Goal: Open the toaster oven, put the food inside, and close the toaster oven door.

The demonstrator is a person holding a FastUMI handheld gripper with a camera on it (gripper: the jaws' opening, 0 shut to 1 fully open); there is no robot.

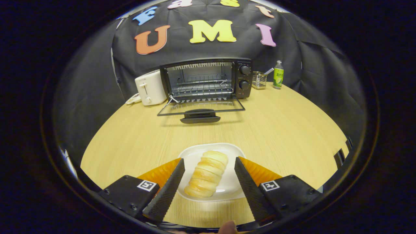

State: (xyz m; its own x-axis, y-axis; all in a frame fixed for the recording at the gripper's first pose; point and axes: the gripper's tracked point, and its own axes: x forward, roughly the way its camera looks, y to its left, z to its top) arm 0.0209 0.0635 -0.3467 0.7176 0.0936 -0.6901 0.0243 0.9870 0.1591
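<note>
Bread roll (206,174) between spread fingers (169,188), seemingly untouched.

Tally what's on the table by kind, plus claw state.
Appliances: 2, toaster oven with door down, white toaster
Food: 1, bread roll
Dishes: 1, white plate
Bottles: 1, green bottle
Holders: 1, mesh holder
Total: 6
Claw open, fingers either side of the roll, not touching.

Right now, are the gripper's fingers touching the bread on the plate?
Apart. The gripper view shows the gripper open, with white plate visible between each finger and the bread on both sides.
</note>
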